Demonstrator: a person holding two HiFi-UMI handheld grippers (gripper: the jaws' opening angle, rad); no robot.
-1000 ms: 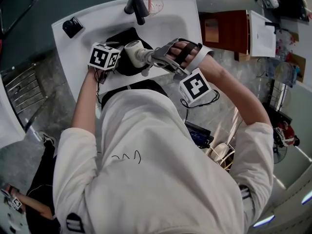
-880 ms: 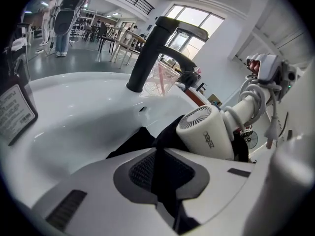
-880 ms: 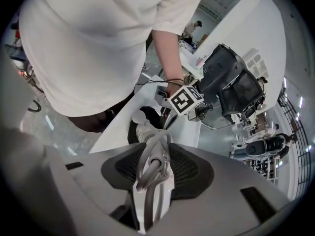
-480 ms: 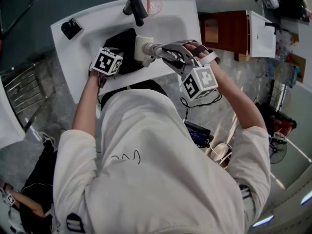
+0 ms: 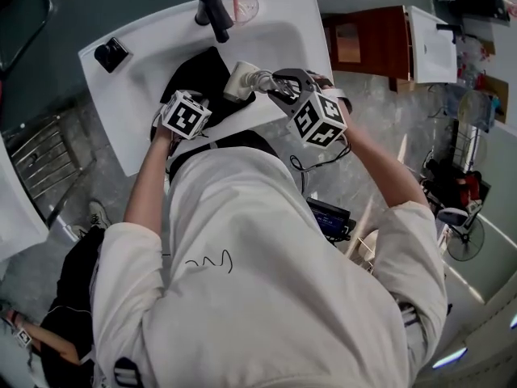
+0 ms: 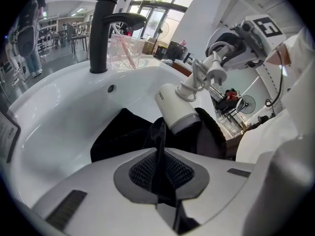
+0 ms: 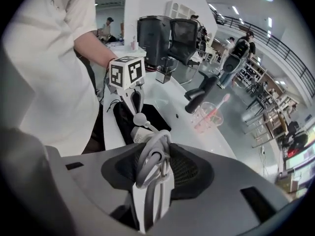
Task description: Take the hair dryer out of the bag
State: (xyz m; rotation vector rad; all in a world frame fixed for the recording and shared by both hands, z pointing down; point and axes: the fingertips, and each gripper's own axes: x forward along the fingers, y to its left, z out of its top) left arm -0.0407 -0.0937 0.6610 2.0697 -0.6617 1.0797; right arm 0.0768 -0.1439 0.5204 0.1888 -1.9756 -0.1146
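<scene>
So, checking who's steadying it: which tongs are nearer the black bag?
Left. The left tongs pinch the bag; the right tongs grip the hair dryer, above the bag.

Smooth white plastic hair dryer [image 6: 177, 113], matt black cloth bag [image 6: 118, 137], glossy white basin [image 6: 54, 117], matt black faucet [image 6: 101, 33].

Small print on the hair dryer [image 6: 178, 113] looks too blurred to read.
</scene>
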